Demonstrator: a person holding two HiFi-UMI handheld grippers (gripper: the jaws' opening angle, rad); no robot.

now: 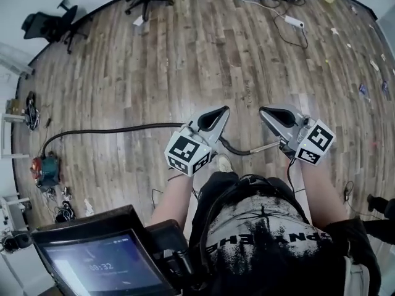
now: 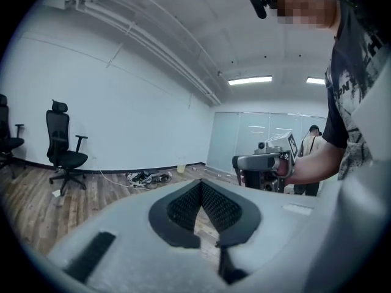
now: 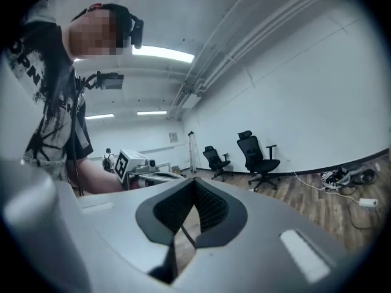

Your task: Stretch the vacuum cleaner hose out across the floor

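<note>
The vacuum cleaner [image 1: 45, 170] is sitting on the wood floor [image 1: 185, 54] at the left. Its black hose [image 1: 111, 130] is lying stretched toward the middle. The left gripper [image 1: 221, 113] and right gripper [image 1: 266, 112] are hanging above it, jaws pressing together, holding nothing.

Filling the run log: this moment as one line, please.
left gripper: shut, empty | right gripper: shut, empty | vacuum hose: lying on wooden floor, unheld

Black T-shirt [image 1: 271, 227], grey hand-held grippers [image 1: 222, 111] [image 1: 265, 111] — marker cubes [image 1: 188, 153] [image 1: 316, 142]
</note>
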